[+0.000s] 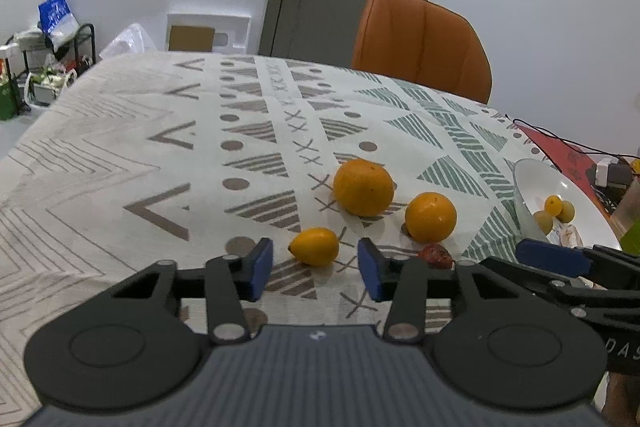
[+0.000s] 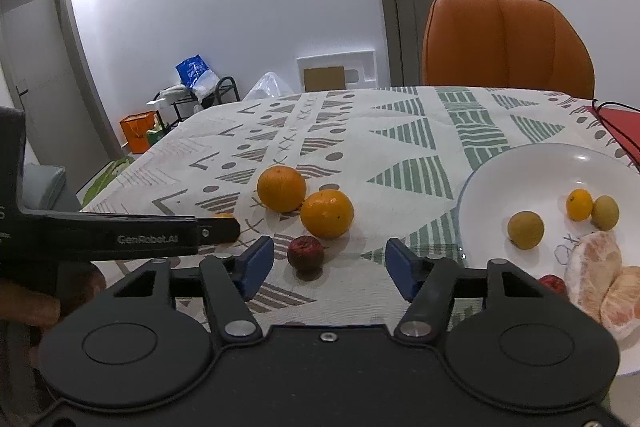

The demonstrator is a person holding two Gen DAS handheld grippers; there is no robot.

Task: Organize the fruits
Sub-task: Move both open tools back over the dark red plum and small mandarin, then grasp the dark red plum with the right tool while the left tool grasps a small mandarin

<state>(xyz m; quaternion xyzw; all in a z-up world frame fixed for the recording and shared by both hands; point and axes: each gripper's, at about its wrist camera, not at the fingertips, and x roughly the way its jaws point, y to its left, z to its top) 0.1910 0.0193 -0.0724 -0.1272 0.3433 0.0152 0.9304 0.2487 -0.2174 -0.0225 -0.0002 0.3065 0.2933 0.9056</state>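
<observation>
the dark red fruit (image 1: 436, 254) is half hidden behind the left gripper's (image 1: 316, 269) right finger in the left view, though it shows whole in the right view. the plate (image 2: 520, 163) runs off the frame edge there, and a second red fruit (image 2: 553, 283) on it peeks out from behind the right gripper's linkage, too covered to name. a small yellow fruit (image 1: 315, 246) is nearly lost behind the left gripper's side in the right view.

the left gripper stands wide apart with nothing held; the yellow fruit lies on the cloth (image 1: 120, 147) just ahead of the gap, touching neither pad. the right gripper (image 2: 330, 263) is also spread wide and empty, the dark red fruit on the cloth just beyond its opening, nearer the left pad.

two oranges (image 2: 281, 188) sit close together past those. on the plate lie three small round fruits (image 2: 525, 229) and peeled citrus pieces (image 2: 592, 267). an orange chair (image 2: 508, 43) stands at the far side.
</observation>
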